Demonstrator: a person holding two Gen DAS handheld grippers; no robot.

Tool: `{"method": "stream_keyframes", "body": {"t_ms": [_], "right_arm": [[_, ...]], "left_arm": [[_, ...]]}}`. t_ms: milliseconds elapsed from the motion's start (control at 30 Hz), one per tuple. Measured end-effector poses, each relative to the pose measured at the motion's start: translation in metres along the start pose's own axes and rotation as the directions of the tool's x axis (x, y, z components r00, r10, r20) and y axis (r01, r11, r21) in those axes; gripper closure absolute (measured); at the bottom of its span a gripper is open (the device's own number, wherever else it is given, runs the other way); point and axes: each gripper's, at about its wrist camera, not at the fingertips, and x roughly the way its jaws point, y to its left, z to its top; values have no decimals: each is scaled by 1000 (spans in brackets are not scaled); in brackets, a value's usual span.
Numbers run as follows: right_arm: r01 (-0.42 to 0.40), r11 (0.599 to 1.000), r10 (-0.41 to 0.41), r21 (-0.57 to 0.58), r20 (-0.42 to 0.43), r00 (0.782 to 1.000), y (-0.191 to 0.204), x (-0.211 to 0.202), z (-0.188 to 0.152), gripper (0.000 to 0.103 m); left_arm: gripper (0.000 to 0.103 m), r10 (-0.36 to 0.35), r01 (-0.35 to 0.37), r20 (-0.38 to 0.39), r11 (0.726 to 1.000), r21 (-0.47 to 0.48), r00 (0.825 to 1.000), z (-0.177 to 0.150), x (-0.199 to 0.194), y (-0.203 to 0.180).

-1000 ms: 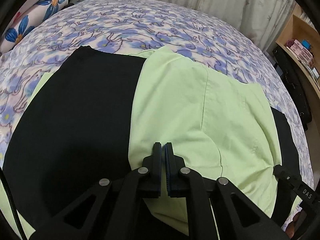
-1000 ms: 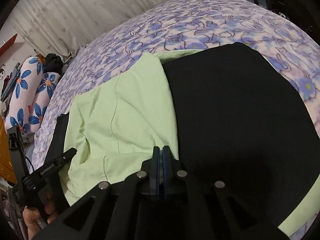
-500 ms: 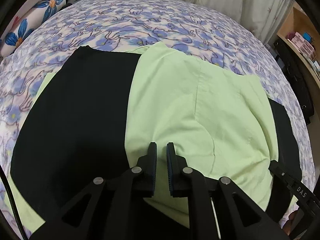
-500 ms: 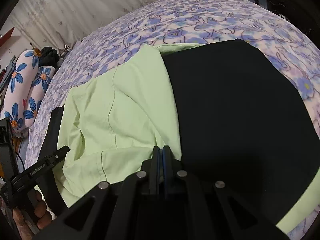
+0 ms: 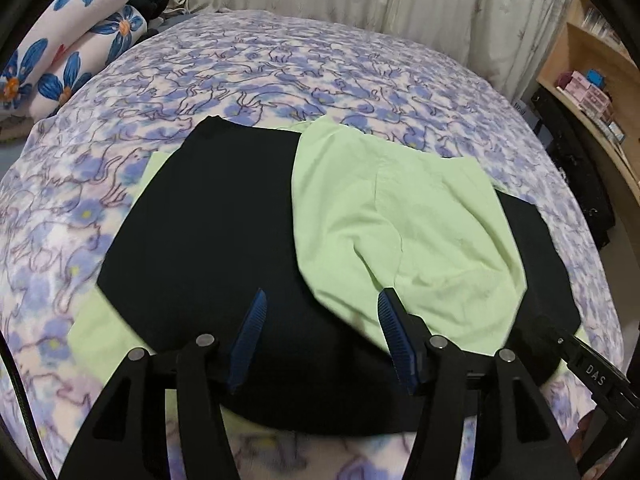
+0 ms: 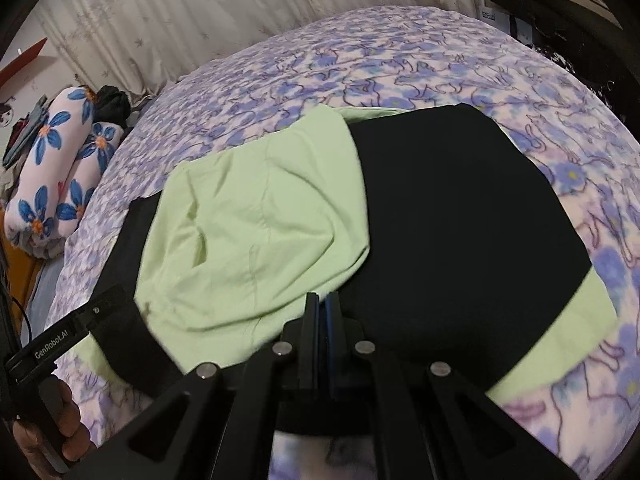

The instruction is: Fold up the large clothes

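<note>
garment (image 5: 224,240), black with green flap (image 5: 408,232) folded over, on bedspread (image 5: 280,72); left gripper (image 5: 320,312) above garment, jaws opening, empty; right gripper (image 6: 322,300) pressed together, holding nothing.

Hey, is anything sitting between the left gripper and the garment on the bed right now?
Nothing visible. The left gripper hangs just above the black and green garment, its jaws opening with no cloth between them. Only bare floral bedspread surrounds the garment. The right gripper is shut beside it.

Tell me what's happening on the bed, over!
Left gripper opening, nothing between its jaws. Right gripper shut, empty. Green and black garment half folded on bedspread. Nothing in the way.
</note>
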Motion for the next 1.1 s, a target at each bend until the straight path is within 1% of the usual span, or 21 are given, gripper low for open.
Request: {"method": "stream_keyframes", "body": {"t_ms": [200,267,433,500,533,567,600,633,700,833,1000,1100], "right_arm": [[-11,999,13,-52,33,999,15,-19,-8,100],[-14,997,17,-70,44,999,21,-22,-10,100],[-33,992,40,-122,53,998,40,-26,-15,100],[-40,989,47,-139,52,998,47,-26,-17,100],[-45,987,53,-152,50,997,51,-26,-17,100],[-46,986,55,-160,51,997,55,-25,-18,100],[-45,984,55,-170,53,997,58,-25,-18,100],[-43,983,54,-181,55,997,62,-24,-18,100],[-38,979,52,-202,62,997,69,-22,-17,100],[-40,977,52,-212,54,997,79,-13,-13,100],[-49,976,59,-211,41,997,88,1,-7,100],[-49,977,58,-210,37,998,90,8,-5,100]], "left_arm": [[46,-13,13,26,1000,-12,1000,-14,-26,10],[46,-27,27,33,999,-24,999,-20,-33,14],[46,-49,50,37,998,-36,998,-31,-39,22],[45,-78,79,26,995,-54,997,-37,-38,29],[41,-96,98,23,993,-66,995,-40,-36,33],[37,-124,125,16,988,-88,992,-44,-34,39],[31,-139,139,10,985,-105,990,-46,-31,43],[30,-169,168,1,976,-141,986,-50,-28,51],[30,-204,199,-7,961,-194,979,-56,-21,64],[30,-233,223,-4,935,-277,972,-63,-7,87],[30,-267,264,38,906,-332,963,-61,11,102],[30,-279,273,35,894,-354,960,-55,25,104]]}}
